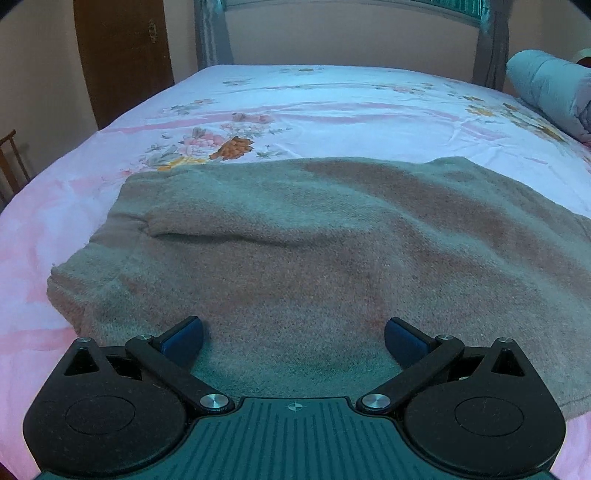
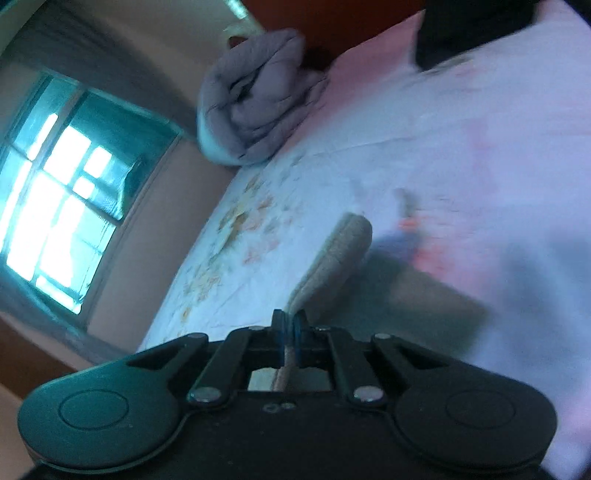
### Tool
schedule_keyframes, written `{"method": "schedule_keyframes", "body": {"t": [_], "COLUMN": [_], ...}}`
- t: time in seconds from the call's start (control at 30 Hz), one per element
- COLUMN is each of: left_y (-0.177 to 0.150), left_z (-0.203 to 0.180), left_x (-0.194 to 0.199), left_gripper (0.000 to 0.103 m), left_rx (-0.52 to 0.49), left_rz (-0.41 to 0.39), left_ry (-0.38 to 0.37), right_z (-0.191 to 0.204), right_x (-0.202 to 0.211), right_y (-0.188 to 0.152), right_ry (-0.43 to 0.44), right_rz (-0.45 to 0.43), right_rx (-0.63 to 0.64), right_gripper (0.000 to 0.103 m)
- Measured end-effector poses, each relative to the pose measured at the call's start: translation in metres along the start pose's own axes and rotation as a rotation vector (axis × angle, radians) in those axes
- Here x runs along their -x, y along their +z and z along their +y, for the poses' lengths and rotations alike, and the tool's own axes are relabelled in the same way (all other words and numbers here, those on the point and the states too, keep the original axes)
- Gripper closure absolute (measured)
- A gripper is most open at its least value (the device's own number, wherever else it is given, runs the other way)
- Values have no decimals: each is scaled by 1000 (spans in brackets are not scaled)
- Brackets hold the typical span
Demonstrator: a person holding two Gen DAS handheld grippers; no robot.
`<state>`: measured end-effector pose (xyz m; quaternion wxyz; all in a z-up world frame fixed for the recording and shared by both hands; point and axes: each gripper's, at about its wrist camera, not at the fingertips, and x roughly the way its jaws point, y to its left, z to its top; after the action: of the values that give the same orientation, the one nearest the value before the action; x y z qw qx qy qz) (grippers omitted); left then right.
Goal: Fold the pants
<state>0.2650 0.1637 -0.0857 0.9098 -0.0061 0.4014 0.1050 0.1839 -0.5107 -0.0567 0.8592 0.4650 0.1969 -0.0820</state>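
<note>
Landmark for all positions: the bed [image 1: 332,96], covered by a pale floral sheet.

Left wrist view. A brown door [image 1: 122,55] stands beyond the bed's far left corner. A wooden chair back [image 1: 11,162] shows off the bed's left side. The pants [image 1: 295,251], a grey-beige fuzzy fabric, lie flat on the near half of the bed, spread across most of its width, with a shallow crease running across the left part. The left hand-held gripper [image 1: 293,339] hovers over the near edge of the pants; its blue pads [image 1: 184,338] stand wide apart, released, with nothing pinched between them. Whether the pads touch the cloth cannot be told. A rolled pale-blue quilt [image 1: 550,88] rests at the bed's far right corner, next to the headboard post.

Right wrist view, strongly rolled and motion-blurred. A bright window [image 2: 62,192] sits in the wall beyond the bed's edge. A bundled grey quilt [image 2: 258,99] lies at the far end of the bed. The right hand-held gripper [image 2: 290,332] is clenched on an edge of the pants [image 2: 332,266]; a thin strip of fabric passes between the closed pads, and the held part rises off the bed, folded over itself. A dark object [image 2: 472,33] at the upper right is too blurred to identify.
</note>
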Motion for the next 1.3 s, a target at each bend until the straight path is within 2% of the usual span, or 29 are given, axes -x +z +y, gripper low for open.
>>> {"method": "schedule_keyframes", "body": {"t": [0.07,0.1,0.17,0.37,0.5,0.53,0.63,0.67,0.7,0.73,0.77,0.83,1.07,1.23,1.3], "left_y": [2,3,4,3,5,6,6,6,6,6,6,5,4,5,5], "left_z": [0,1,3,5,6,7,7,7,7,7,7,7,5,5,5], "left_x": [-1,-2,-3,-2,-3,-4,-5,-5,-4,-4,-4,-5,-4,-5,-5], "left_gripper": [0,0,0,0,0,0,0,0,0,0,0,0,0,0,0], "left_rx": [-2,-5,-8,-13,-24,-27,-30,-30,-30,-31,-30,-30,-28,-30,-29], "left_rz": [8,13,20,22,33,34,37,38,39,38,35,29,33,38,37], "left_ry": [-4,-8,-18,-33,-45,-49,-53,-53,-53,-53,-54,-52,-45,-44,-43], "right_z": [-29,-46,-62,-46,-31,-32,-55,-65,-71,-73,-74,-83,-111,-108,-105], "right_x": [-3,-6,-7,-3,16,19,1,-4,-2,7,17,28,17,3,1], "right_y": [-10,-15,-17,-13,-8,-9,-13,-13,-12,-11,-10,-9,-10,-7,-4], "right_ry": [-82,-104,-64,-58,5,3,-91,-79,-57,-49,-49,-28,-35,-7,-19], "right_rz": [60,100,96,73,46,53,133,163,154,119,70,11,-7,3,35], "right_rx": [-21,-73,-138,-106,-56,-63,-79,-119,-152,-162,-162,-206,-368,-355,-321], "right_gripper": [103,103,103,103,103,103,103,103,100,88,85,89,99,98,98]}}
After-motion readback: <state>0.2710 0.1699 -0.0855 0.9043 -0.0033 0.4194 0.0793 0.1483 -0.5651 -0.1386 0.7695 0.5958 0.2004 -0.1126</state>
